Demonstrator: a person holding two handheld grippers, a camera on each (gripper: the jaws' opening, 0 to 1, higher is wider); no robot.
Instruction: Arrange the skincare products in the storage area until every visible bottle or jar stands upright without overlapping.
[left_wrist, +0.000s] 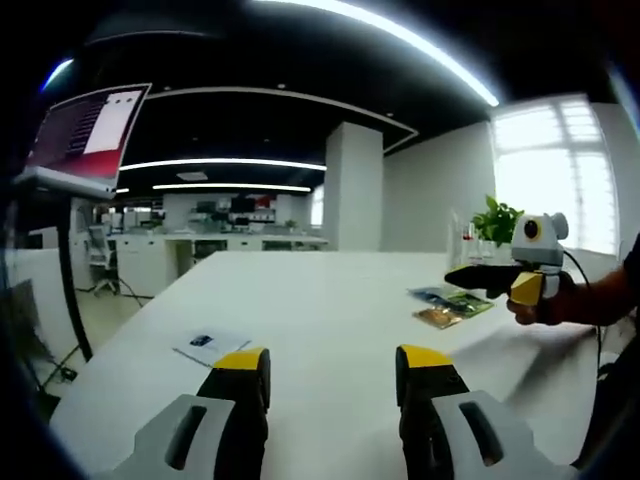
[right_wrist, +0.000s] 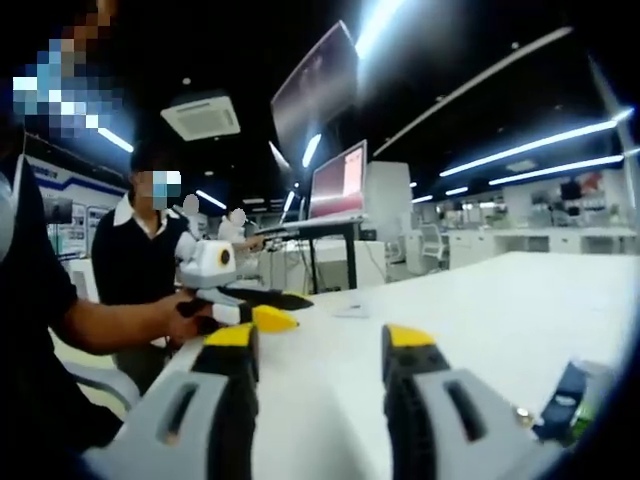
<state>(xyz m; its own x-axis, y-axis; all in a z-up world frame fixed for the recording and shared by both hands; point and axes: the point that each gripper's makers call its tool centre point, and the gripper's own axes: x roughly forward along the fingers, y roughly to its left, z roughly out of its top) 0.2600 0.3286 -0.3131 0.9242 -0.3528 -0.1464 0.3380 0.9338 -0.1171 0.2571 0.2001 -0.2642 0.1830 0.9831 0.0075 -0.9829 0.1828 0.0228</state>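
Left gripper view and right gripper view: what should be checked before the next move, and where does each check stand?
1. Left gripper open, nothing held: ok.
2. Right gripper open, nothing held: ok.
3. Flat green and amber packets on the long white table: ok, lying flat.
4. Blue-capped item upright: cannot tell, cut off at the edge.
5. Upright bottles or jars in place: cannot tell.

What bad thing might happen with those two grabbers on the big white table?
Both yellow-tipped grippers, left and right, hang open and empty above the white table, away from the flat colourful packets; a hasty reach could sweep them aside. The blue-capped item lies near the table's edge and might get nudged off.
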